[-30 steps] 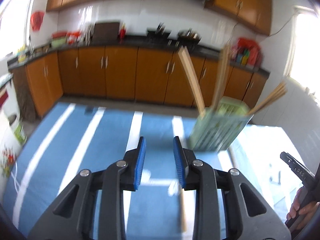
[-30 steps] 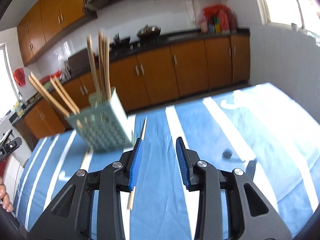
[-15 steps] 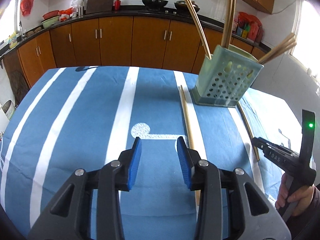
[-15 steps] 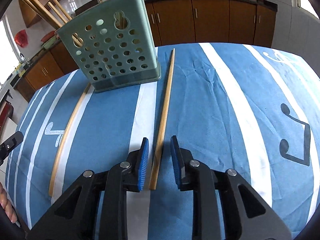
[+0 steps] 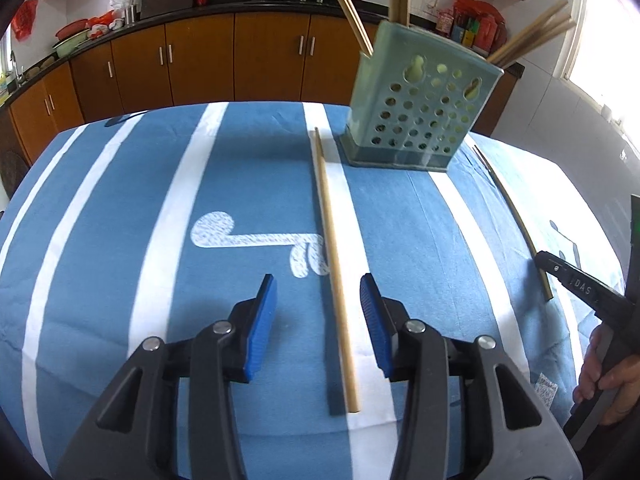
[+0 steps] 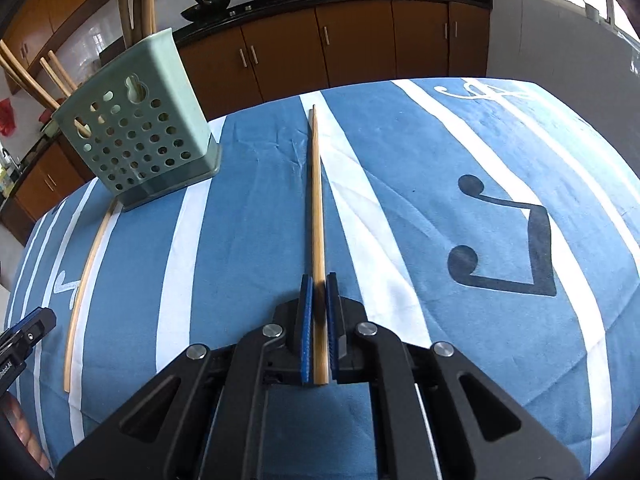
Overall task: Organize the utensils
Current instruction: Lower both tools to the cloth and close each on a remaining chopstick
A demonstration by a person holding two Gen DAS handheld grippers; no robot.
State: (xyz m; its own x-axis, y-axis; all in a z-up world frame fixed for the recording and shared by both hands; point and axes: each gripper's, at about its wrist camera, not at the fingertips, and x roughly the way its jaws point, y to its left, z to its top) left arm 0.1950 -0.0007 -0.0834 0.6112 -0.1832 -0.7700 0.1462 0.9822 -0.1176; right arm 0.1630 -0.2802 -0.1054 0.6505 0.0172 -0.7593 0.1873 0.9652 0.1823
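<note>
Right claw [image 6: 319, 292] clamped on chopstick [image 6: 316, 200], "DAS" on its body, left claw [image 5: 318, 300] wide open, empty.

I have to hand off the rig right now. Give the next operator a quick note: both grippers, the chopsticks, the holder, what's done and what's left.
Right gripper: shut on one chopstick, at its near end; the chopstick runs along the blue striped cloth, to the right of the green holder.
Left gripper: open, straddling the other loose chopstick, not gripping.
Holder stands upright on the cloth with several chopsticks already inside.
Left to do: lift the gripped chopstick into the holder, then grasp and stow the second.
</note>
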